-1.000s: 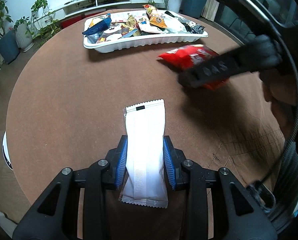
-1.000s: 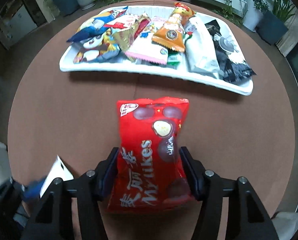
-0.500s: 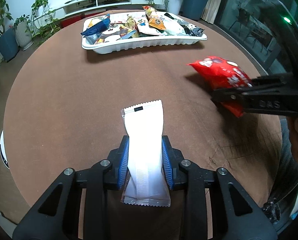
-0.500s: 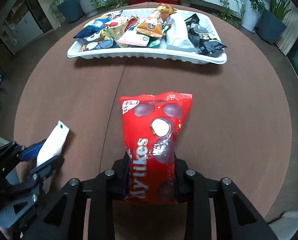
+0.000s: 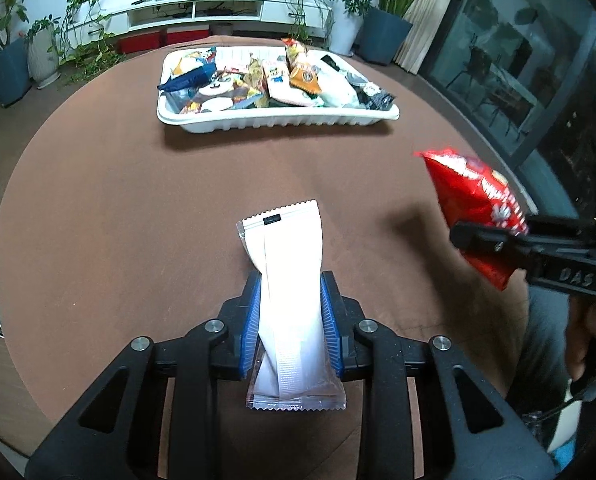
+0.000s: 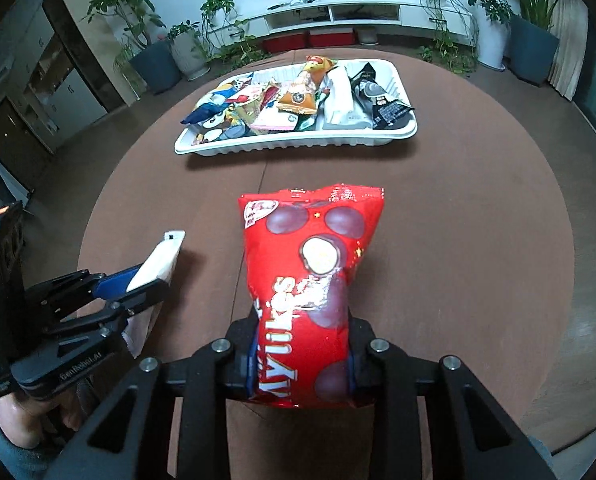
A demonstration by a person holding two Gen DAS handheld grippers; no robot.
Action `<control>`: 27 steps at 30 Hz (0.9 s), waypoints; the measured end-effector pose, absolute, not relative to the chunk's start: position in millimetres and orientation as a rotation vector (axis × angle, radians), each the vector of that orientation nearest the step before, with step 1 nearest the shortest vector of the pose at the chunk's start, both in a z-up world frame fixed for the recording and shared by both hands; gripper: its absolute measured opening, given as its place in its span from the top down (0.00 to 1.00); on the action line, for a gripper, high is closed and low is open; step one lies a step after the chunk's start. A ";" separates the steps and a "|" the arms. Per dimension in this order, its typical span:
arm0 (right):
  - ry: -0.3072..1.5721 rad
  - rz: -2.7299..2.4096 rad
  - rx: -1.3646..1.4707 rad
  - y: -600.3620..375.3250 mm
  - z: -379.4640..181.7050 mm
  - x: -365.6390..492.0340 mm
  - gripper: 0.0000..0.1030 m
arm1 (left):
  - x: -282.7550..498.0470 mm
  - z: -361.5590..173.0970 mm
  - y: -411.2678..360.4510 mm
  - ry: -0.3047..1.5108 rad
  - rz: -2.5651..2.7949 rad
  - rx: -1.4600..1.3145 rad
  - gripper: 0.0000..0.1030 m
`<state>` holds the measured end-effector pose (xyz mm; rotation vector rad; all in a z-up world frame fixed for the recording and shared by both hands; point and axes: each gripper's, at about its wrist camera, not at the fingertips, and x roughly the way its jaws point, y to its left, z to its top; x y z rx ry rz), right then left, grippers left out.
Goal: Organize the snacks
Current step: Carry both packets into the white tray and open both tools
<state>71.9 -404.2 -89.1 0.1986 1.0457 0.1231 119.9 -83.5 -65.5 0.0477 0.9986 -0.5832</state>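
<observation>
I had the left gripper (image 5: 291, 330) clamped on the white sachet (image 5: 287, 288), the right gripper (image 6: 302, 354), jaws just closing, pinching the red bag (image 6: 312, 280). Both looked light, soft, crinkly; low grips suited.

The packet (image 5: 289, 300) is plain white, the bag (image 6: 314, 292) bright red with purple-brown balls. Behind them, a white tray (image 6: 298, 145) on the brown table (image 5: 137, 208).
</observation>
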 end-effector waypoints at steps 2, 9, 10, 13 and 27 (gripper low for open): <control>1.044 0.122 0.223 -406.1 -87.4 70.2 0.68 | 122.4 -60.0 -82.1 0.991 -0.587 0.027 0.75; 1.026 0.108 0.270 -424.7 -82.0 78.6 0.68 | 147.8 -31.6 -77.6 0.943 -0.574 -0.016 0.75; 1.021 0.104 0.277 -429.0 -79.6 81.6 0.68 | 152.8 -26.7 -77.9 0.933 -0.572 -0.017 0.75; 1.003 0.100 0.300 -438.8 -69.0 92.1 0.68 | 174.3 -8.6 -80.3 0.900 -0.560 -0.021 0.75; 0.956 0.196 0.380 -422.9 -7.5 239.2 0.68 | 307.6 36.0 -120.0 0.849 -0.509 -0.008 0.75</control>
